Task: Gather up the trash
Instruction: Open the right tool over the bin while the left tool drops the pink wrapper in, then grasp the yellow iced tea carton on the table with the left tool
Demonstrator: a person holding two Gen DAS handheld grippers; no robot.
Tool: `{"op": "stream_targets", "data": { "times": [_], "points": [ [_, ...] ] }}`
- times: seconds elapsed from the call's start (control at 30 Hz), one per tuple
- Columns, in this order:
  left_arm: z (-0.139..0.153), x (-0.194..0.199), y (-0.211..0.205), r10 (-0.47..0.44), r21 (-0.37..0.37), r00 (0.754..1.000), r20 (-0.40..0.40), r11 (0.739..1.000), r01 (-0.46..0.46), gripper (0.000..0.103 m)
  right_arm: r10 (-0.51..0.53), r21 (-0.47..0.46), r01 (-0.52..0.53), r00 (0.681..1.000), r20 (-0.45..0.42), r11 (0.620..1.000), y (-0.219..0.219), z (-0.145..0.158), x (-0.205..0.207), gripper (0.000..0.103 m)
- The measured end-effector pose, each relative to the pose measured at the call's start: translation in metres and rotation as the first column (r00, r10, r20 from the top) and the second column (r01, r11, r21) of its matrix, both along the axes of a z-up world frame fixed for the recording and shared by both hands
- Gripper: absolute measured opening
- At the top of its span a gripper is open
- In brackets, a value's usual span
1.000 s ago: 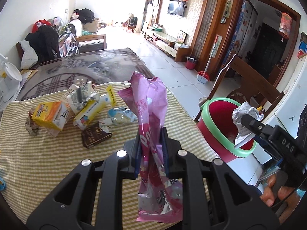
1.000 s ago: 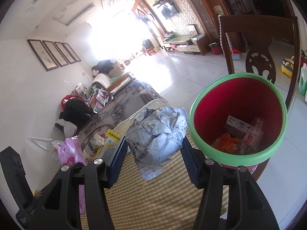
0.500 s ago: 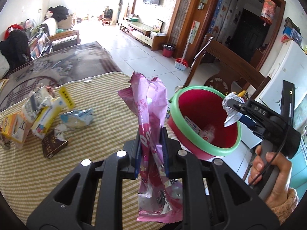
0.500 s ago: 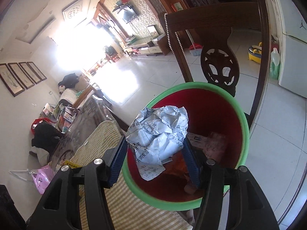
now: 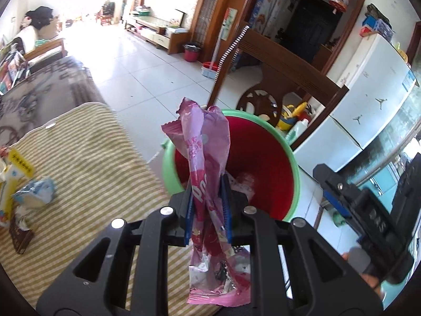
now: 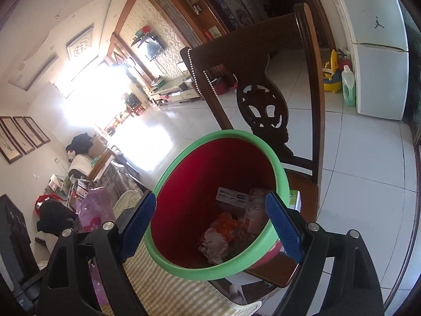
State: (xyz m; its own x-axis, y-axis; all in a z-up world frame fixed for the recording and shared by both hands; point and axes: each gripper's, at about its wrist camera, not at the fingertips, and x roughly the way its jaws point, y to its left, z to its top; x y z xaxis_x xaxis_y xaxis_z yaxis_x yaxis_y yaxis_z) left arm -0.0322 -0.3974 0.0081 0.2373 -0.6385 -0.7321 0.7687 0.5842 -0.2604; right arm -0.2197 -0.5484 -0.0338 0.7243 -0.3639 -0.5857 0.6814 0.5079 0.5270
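Over red bin (image 6: 184, 205), right fingers (image 6: 282, 227) spread empty, left fingers (image 5: 225, 197) pinching pink wrapper (image 5: 208, 158)

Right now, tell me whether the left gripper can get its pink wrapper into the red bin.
Probably yes. The left gripper is shut on the pink wrapper right at the red bin, whose mouth is open. The right gripper, open and empty, sits close by and may crowd it.

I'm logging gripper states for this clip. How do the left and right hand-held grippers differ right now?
The left hand-held gripper is shut on the pink wrapper, while the right hand-held gripper is open and holds nothing. The left one's blue pads press the wrapper; the right one's pads stand wide apart. Both point at the red bin with the green rim.
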Motion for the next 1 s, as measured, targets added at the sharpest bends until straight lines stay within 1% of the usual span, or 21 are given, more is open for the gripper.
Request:
{"op": "stream_targets", "data": {
  "times": [0.13,0.2,0.23,0.27,0.3,0.4,0.47,0.5,0.57,0.63,0.73,0.77,0.83,0.87,0.9,0.97,1.0],
  "points": [
    [-0.003,-0.004,-0.021,-0.029,0.004,0.999,-0.025,1.000,0.030,0.018,-0.022,-0.017,0.022,1.000,-0.001,1.000,0.003,0.003,-0.006,0.083],
    [-0.005,-0.003,-0.029,-0.048,0.013,0.998,-0.045,0.999,0.048,0.021,-0.030,-0.019,0.030,0.999,0.010,0.999,0.004,0.004,-0.006,0.083],
    [-0.006,-0.002,-0.032,-0.037,0.024,0.998,-0.043,0.999,0.038,0.025,-0.031,-0.022,0.032,0.999,0.014,0.999,0.004,0.005,-0.007,0.083],
    [-0.004,0.000,-0.034,-0.025,0.028,0.999,-0.040,0.999,0.026,0.039,-0.032,-0.026,0.032,0.999,0.015,0.999,0.005,0.007,-0.006,0.083],
    [-0.002,0.002,-0.032,-0.019,0.016,0.999,-0.037,1.000,0.019,0.048,-0.033,-0.033,0.033,0.999,0.016,0.999,0.006,0.009,-0.006,0.083],
    [0.004,0.001,-0.024,-0.011,0.003,1.000,0.000,1.000,0.011,0.055,-0.034,-0.049,0.034,0.999,0.017,0.998,0.007,0.014,-0.004,0.083],
    [0.007,0.000,-0.011,-0.006,0.003,1.000,0.030,1.000,0.006,0.057,-0.029,-0.056,0.030,0.999,0.021,0.998,0.010,0.017,-0.002,0.083],
    [0.008,0.001,-0.004,-0.001,-0.004,0.999,0.037,1.000,0.001,0.060,-0.022,-0.056,0.023,0.999,0.024,0.998,0.010,0.017,0.000,0.083],
    [0.009,0.005,0.020,0.032,-0.030,0.999,0.029,0.999,-0.031,0.063,-0.003,-0.060,0.004,1.000,0.025,0.998,0.015,0.020,0.004,0.083],
    [0.007,0.012,0.051,0.084,-0.062,0.996,0.001,0.995,-0.083,0.065,0.022,-0.066,-0.020,0.999,0.023,0.998,0.021,0.023,0.009,0.083],
    [0.003,0.025,0.094,0.182,-0.063,0.983,-0.016,0.981,-0.182,0.065,0.066,-0.092,-0.065,0.998,0.009,0.994,0.035,0.029,0.021,0.083],
    [0.001,0.030,0.113,0.222,-0.060,0.975,-0.019,0.973,-0.222,0.065,0.086,-0.100,-0.086,0.996,0.002,0.991,0.040,0.031,0.027,0.083],
    [-0.001,0.042,0.149,0.311,-0.056,0.950,-0.017,0.949,-0.311,0.066,0.130,-0.111,-0.131,0.991,-0.010,0.985,0.052,0.033,0.039,0.083],
    [-0.002,0.049,0.166,0.360,-0.055,0.933,-0.020,0.931,-0.360,0.068,0.146,-0.115,-0.147,0.989,-0.015,0.982,0.059,0.033,0.045,0.083],
    [-0.003,0.058,0.185,0.416,-0.058,0.909,-0.029,0.907,-0.417,0.072,0.162,-0.117,-0.163,0.987,-0.018,0.980,0.065,0.033,0.050,0.083],
    [-0.007,0.080,0.230,0.560,-0.071,0.824,-0.080,0.822,-0.565,0.077,0.202,-0.118,-0.204,0.979,-0.027,0.972,0.079,0.031,0.062,0.083],
    [-0.011,0.095,0.260,0.647,-0.071,0.751,-0.128,0.750,-0.658,0.077,0.227,-0.120,-0.230,0.973,-0.038,0.966,0.088,0.030,0.070,0.083]
  ]
}}
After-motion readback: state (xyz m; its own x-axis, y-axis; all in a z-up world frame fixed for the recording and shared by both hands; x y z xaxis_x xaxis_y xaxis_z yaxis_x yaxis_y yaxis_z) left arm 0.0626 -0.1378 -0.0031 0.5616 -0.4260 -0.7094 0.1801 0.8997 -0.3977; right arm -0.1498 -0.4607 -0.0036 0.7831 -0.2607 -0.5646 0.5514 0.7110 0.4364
